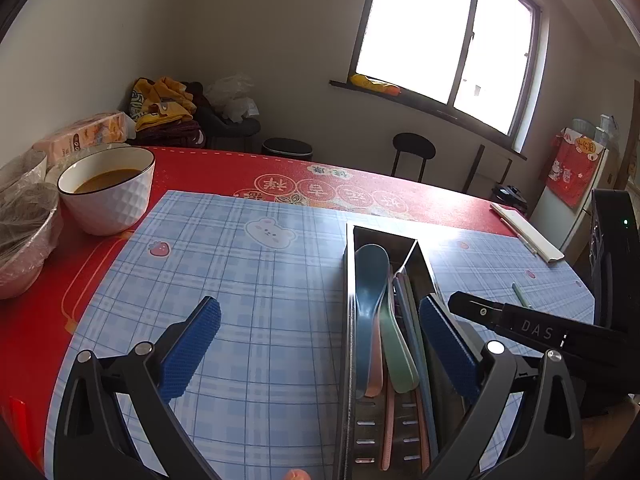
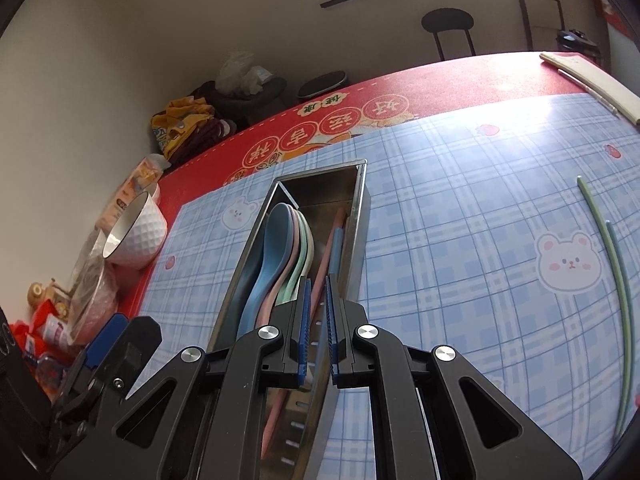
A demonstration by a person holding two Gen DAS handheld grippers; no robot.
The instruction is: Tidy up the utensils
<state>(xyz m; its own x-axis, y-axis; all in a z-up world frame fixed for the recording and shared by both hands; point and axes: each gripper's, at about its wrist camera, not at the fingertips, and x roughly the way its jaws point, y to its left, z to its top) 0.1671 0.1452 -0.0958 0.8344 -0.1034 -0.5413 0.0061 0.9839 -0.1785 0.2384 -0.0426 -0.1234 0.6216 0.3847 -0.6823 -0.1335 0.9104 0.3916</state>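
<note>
Right gripper (image 2: 318, 300) fingers nearly pressed together — empty — over the metal holder (image 2: 360, 208); left gripper (image 1: 320, 344) fingers spread.

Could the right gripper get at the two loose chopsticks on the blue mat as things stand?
Probably yes. The two chopsticks lie alone on bare mat, right of the metal holder, with nothing across them. The right gripper, over the holder, is shut and would need to open first.

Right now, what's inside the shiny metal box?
The metal box holds stacked spoons on one side and chopsticks on the other. The right gripper hides their near ends.
</note>
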